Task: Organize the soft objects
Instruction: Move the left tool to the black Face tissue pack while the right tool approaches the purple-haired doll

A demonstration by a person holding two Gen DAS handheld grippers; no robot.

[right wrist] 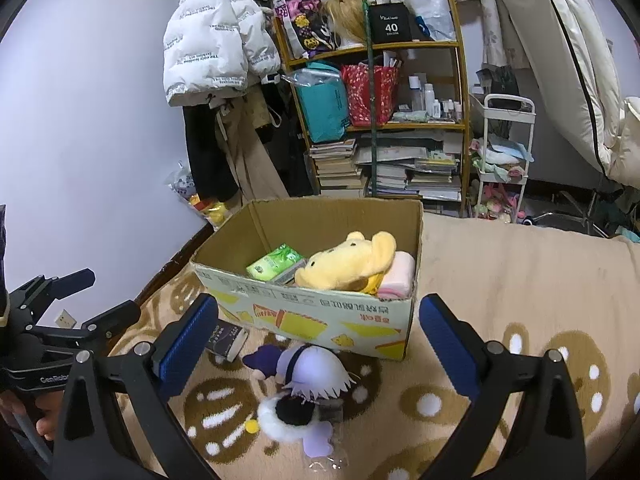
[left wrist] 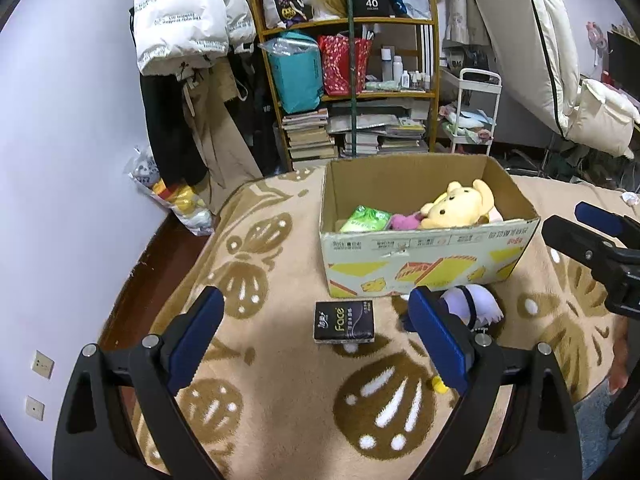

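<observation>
Open top of the cardboard box (right wrist: 304, 312) is my way in from above; yellow bear (right wrist: 348, 264) & green tissue pack (right wrist: 276, 266) fill most of its floor. In front of its near wall, purple doll (right wrist: 308, 376) & black tissue pack (left wrist: 345, 322) sit on the blanket (right wrist: 520, 280). Blanket right of box lies bare, free room to pass.

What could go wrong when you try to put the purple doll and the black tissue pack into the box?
1. The purple doll lies right against the cardboard box, so the right gripper might bump and shove the box.
2. The black tissue pack lies flat on the fuzzy blanket; the left gripper might snag blanket too.
3. The yellow bear already fills one end, so the doll could perch on top and tumble out.
</observation>
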